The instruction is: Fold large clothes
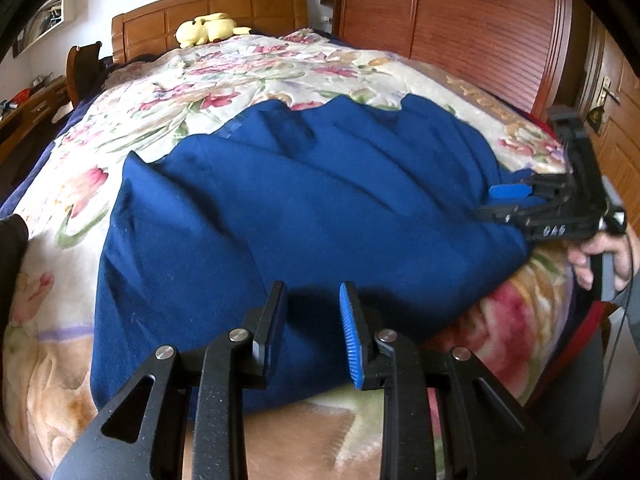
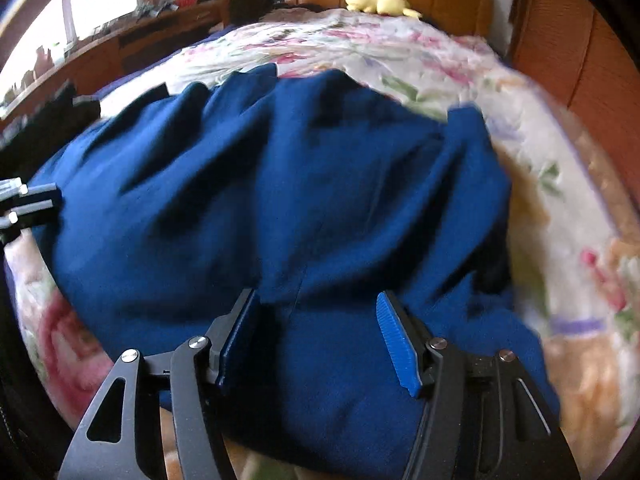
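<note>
A large dark blue garment (image 1: 304, 200) lies rumpled on the floral bed cover, wrinkled along its far edge; it also fills the right wrist view (image 2: 280, 200). My left gripper (image 1: 312, 320) is open, its jaws apart over the garment's near edge, nothing between them. My right gripper (image 2: 318, 336) is open, jaws wide apart over the garment's near part. In the left wrist view the right gripper (image 1: 500, 200) is at the garment's right edge, held by a hand. The left gripper's black parts (image 2: 28, 200) show at the left edge of the right wrist view.
The bed carries a floral blanket (image 1: 200, 92) and has a wooden headboard (image 1: 208, 12) with a yellow plush toy (image 1: 206, 28) by it. A wooden wardrobe (image 1: 460, 20) stands to the right, and a desk with a chair (image 1: 82, 68) to the left.
</note>
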The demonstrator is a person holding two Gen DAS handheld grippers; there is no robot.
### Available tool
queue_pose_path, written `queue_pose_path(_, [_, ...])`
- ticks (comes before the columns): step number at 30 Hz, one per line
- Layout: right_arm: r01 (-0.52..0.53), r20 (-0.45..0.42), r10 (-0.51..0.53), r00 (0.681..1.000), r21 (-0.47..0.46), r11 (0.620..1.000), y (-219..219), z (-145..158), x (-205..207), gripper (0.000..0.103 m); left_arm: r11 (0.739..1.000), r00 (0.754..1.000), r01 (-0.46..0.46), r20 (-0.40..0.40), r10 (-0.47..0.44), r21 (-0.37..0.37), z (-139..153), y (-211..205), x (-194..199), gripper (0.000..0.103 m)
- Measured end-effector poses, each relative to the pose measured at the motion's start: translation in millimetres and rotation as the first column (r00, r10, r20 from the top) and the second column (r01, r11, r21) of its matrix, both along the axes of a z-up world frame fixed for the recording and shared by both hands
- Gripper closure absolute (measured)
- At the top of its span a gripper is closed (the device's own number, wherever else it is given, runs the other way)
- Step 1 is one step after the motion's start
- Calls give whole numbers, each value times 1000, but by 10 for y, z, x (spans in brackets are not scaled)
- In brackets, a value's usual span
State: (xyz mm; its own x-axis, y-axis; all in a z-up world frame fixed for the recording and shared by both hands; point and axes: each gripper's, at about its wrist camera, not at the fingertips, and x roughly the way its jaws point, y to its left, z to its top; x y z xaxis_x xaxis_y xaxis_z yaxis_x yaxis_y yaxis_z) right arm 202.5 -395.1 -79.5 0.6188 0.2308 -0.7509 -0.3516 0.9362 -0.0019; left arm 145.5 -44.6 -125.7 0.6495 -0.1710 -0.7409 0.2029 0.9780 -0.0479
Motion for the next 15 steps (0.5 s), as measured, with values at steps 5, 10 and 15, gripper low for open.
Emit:
queue_pose_path(5, [19, 8, -19, 1000, -32, 999, -46, 93, -50, 40, 1000, 1000, -11, -2, 11, 3, -23, 31, -42, 75])
queue_pose_path(10, [66, 57, -63, 996, -53, 996, -271, 261, -291, 40, 1000, 1000, -21, -4, 21, 4, -30, 36, -88, 75])
queue_pose_path(15, [67, 34, -66, 997, -30, 997, -463, 116, -392, 40, 1000, 1000, -26, 1, 26, -2, 15, -16, -75, 75])
